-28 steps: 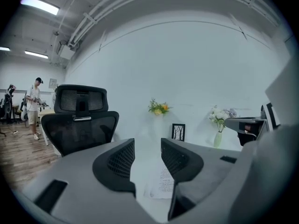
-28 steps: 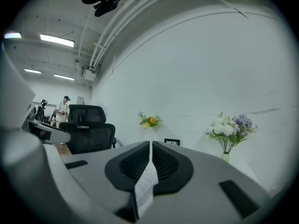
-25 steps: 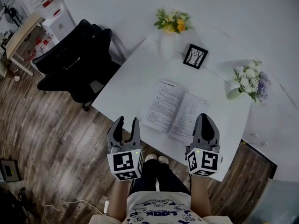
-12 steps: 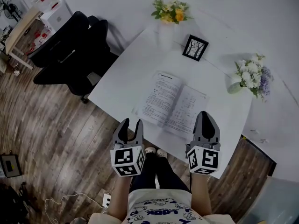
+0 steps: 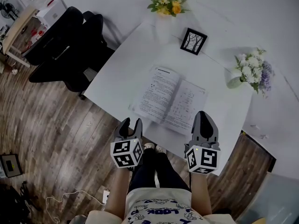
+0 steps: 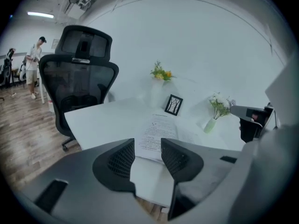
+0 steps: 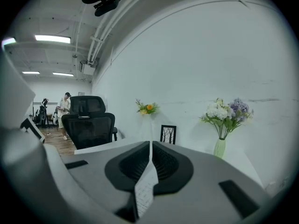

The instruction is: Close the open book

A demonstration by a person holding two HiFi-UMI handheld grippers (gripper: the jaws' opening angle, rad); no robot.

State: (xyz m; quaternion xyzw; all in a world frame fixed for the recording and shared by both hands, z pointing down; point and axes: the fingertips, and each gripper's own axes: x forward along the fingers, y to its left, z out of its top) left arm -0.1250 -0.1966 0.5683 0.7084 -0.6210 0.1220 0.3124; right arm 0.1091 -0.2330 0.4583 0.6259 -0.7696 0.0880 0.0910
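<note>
The open book (image 5: 170,99) lies flat on the white table (image 5: 121,73), printed pages up. My left gripper (image 5: 131,123) hovers at the table's near edge, just left of the book's near-left corner. Its jaws are open with nothing between them, and the left gripper view shows the book (image 6: 156,132) beyond its fingertips (image 6: 148,146). My right gripper (image 5: 203,114) is over the near edge at the book's right side, jaws shut. In the right gripper view only a thin strip of printed page (image 7: 142,195) shows in the slit between the jaws.
A small black picture frame (image 5: 194,41) stands behind the book. A vase of yellow flowers (image 5: 167,4) is at the far corner and a vase of white and purple flowers (image 5: 250,73) at the right. A black office chair (image 5: 65,50) stands left of the table.
My left gripper has sunk toward the table's near edge and rolled a little. My right gripper has dropped slightly. Both sets of jaws look unchanged and the book still lies open.
</note>
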